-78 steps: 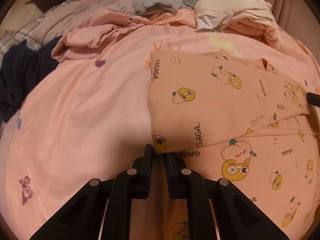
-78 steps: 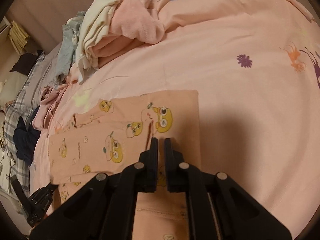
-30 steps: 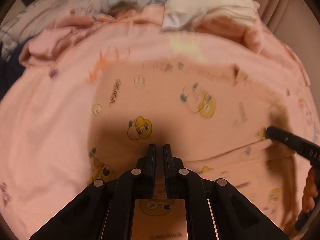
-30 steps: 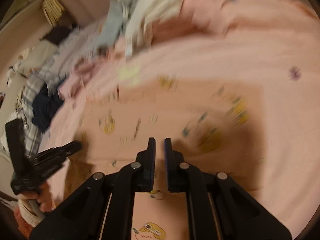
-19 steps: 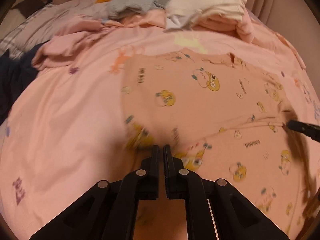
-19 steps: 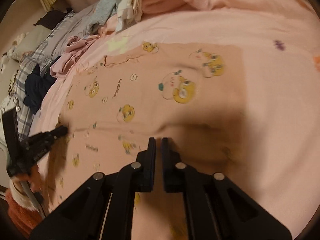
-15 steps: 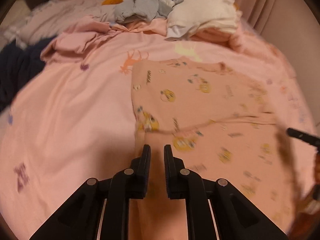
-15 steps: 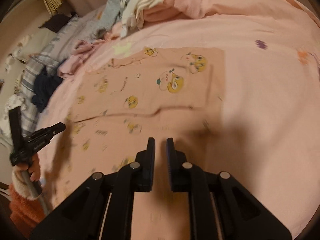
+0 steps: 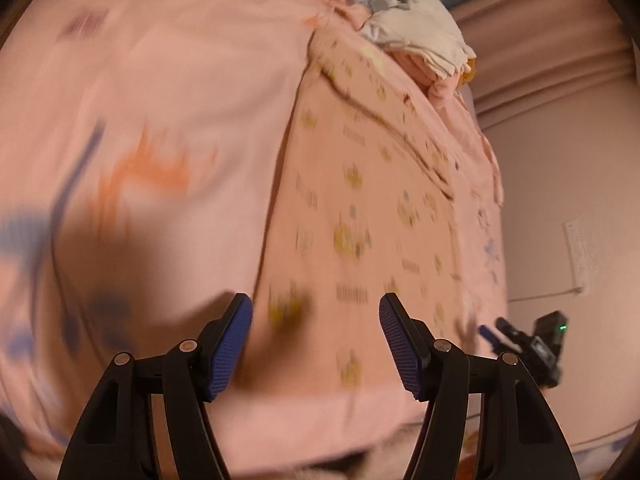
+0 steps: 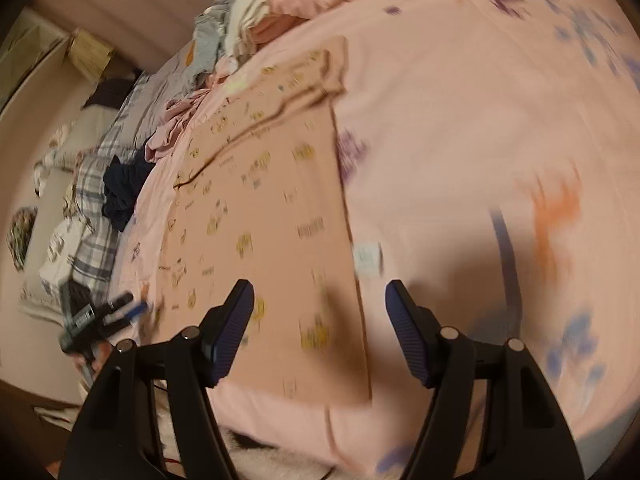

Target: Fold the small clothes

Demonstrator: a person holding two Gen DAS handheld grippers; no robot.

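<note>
A pink garment with yellow cartoon prints lies flat on the pink bed sheet, in the left wrist view (image 9: 360, 216) and in the right wrist view (image 10: 264, 200). Its far part is folded over. My left gripper (image 9: 316, 320) is open and empty above the garment's near left edge. My right gripper (image 10: 320, 308) is open and empty above its near right edge. The right gripper also shows at the bed's edge in the left wrist view (image 9: 528, 340), and the left gripper in the right wrist view (image 10: 100, 316). Both views are motion-blurred.
A pile of white, grey and pink clothes (image 9: 404, 20) lies at the bed's far end. A dark blue garment (image 10: 124, 188) and plaid bedding (image 10: 92, 216) lie along the left side. A wall (image 9: 568, 184) stands to the right.
Both grippers have opened wide and let go of the garment. They have pulled back toward the bed's near edge, and the garment now lies spread lengthwise ahead of them.
</note>
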